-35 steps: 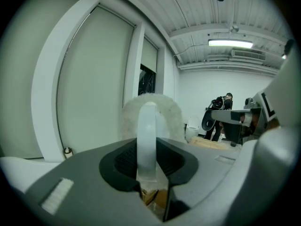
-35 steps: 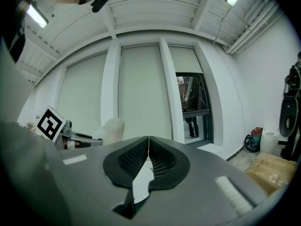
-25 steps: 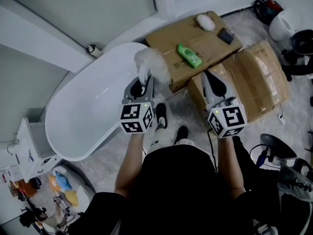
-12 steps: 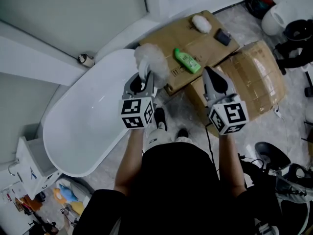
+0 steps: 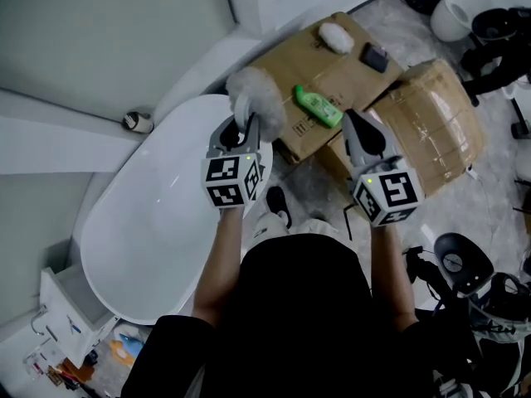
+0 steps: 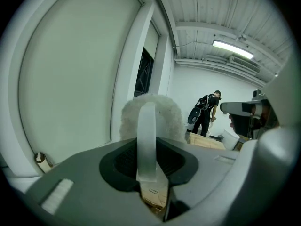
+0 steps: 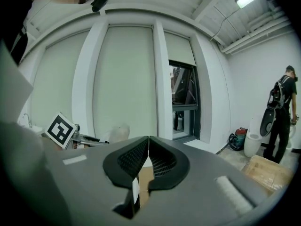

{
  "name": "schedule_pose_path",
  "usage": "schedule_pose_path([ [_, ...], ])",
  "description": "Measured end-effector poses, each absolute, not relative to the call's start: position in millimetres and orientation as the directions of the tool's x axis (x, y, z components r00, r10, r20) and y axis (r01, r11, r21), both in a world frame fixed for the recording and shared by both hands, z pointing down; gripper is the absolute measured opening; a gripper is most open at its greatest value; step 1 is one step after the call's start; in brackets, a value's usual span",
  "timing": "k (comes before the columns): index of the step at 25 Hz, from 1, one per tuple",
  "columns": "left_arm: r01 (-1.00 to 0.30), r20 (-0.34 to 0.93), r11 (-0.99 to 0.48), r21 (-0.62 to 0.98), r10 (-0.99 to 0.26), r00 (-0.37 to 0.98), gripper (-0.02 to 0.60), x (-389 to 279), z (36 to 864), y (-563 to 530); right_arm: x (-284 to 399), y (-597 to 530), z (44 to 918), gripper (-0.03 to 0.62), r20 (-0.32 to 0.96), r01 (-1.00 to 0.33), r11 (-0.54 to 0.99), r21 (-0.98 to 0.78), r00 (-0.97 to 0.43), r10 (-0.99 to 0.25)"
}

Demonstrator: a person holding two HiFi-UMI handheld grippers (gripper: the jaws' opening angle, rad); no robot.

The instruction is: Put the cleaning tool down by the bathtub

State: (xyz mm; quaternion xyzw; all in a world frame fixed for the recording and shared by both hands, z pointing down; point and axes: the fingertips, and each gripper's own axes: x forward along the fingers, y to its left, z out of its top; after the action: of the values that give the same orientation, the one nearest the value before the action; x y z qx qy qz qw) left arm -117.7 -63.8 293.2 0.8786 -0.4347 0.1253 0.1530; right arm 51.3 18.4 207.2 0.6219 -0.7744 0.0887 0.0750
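Note:
My left gripper [image 5: 242, 133] is shut on the translucent handle [image 6: 146, 140] of a cleaning tool with a fluffy white head [image 5: 255, 99], which sticks up over the right end of the white bathtub [image 5: 158, 222]. In the left gripper view the fluffy white head [image 6: 153, 117] rises behind the handle, clamped between the dark pads. My right gripper [image 5: 363, 138] hovers over the cardboard boxes to the right, its jaws pressed together with nothing between them [image 7: 148, 160].
Two cardboard boxes [image 5: 431, 123] lie right of the tub. On the farther one [image 5: 311, 60] rest a green bottle [image 5: 317, 108], a white fluffy pad [image 5: 335, 36] and a dark small object [image 5: 375, 56]. A person [image 6: 206, 112] stands in the background. Chairs and gear crowd the right side.
The view has shifted, so the tub and boxes sit a little higher and further right in the picture. Both grippers hold the same pose, the left still clamped on the tool.

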Motion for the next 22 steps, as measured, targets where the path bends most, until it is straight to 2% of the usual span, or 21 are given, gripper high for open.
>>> schedule_pose_path([
  [10,-0.774,0.427,-0.6,0.204,-0.657,0.622,0.086,-116,334,-87,38,2,226,0.011,0.26,-0.984,0.167,-0.064,-0.178,-0.949],
  [22,-0.806,0.507,-0.539,0.245,-0.638,0.58,0.086,-110,380,-101,37,-23,245,0.011,0.301,-0.971,0.223,-0.083,-0.238,-0.923],
])
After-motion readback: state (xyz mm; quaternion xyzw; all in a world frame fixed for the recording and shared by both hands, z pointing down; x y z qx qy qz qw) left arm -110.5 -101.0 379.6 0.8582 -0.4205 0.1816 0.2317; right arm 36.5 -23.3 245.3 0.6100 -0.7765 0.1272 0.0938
